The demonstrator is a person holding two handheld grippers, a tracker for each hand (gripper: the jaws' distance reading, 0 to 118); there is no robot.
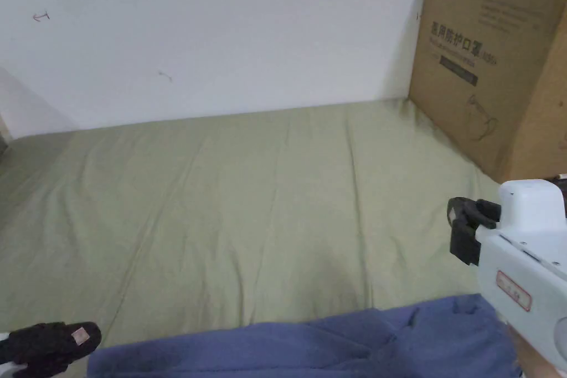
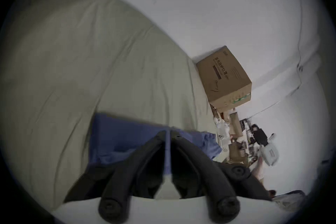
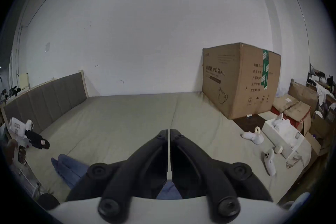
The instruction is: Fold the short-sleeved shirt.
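Head view looks down on a green bed sheet [image 1: 238,196], with the blue short-sleeved shirt [image 1: 310,346] bunched along its near edge. At the lower left corner sits the left gripper [image 1: 83,335], dark jaws brought together, beside the shirt's left end; whether cloth lies between them is not clear from this angle. At the lower right the white right gripper [image 1: 462,229] hangs just above the shirt's right end, its black jaws pointing left.

Left gripper view has its own jaws drawn to a thin slit with a strip of blue fabric running through that slit — they appear to pinch the shirt, which spreads out beyond the tips.

Right gripper view shows its jaws nearly closed with only sheet visible through the gap; the shirt lies below and to the left. A large cardboard box [image 3: 240,80] stands against the white wall [image 3: 145,28] at the far right of the bed — beside it white controllers [image 3: 269,160] and a white open box [image 3: 283,135] lie on the sheet. A padded grey headboard [image 3: 47,104] borders the left side.
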